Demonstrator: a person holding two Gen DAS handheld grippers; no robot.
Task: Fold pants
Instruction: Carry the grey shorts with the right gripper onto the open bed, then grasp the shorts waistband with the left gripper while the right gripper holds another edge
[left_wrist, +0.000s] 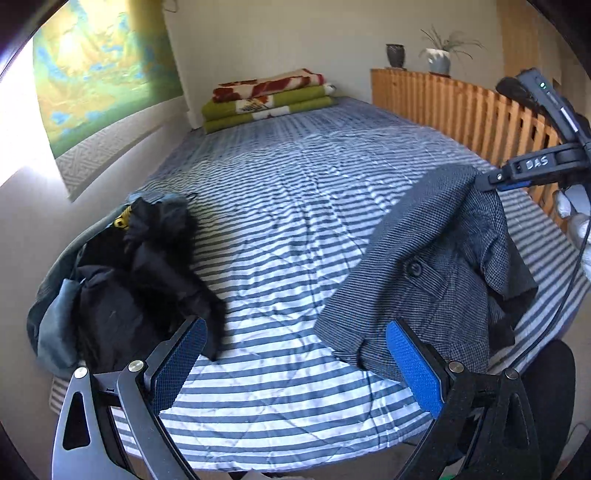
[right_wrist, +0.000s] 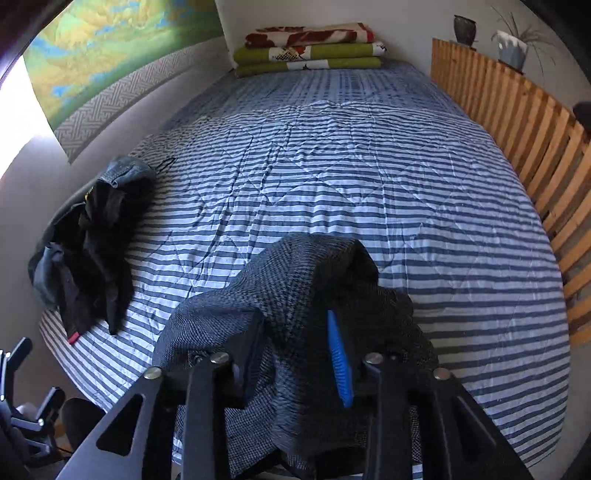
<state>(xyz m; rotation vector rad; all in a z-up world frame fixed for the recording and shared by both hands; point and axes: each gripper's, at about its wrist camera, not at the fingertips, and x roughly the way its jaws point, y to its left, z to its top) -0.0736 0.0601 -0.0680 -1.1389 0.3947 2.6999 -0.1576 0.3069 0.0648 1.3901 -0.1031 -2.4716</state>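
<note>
Right gripper (right_wrist: 295, 354) pinches grey houndstooth pants (left_wrist: 424, 266), lifted over the striped bed cover (left_wrist: 280, 229); left gripper (left_wrist: 295, 365) spread, empty, pants just ahead-right.
Soft, drapey, medium-weight wool-like cloth; likely best held at the stiffer buttoned waistband.

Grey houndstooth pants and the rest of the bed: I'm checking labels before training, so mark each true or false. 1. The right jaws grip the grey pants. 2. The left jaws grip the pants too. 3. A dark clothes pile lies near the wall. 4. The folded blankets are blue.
1. True: the right gripper is shut on the grey houndstooth pants.
2. False: the left gripper is open, holding nothing.
3. True: the dark clothes pile lies on the striped bedspread by the wall.
4. False: the folded blankets are green, cream and red.
</note>
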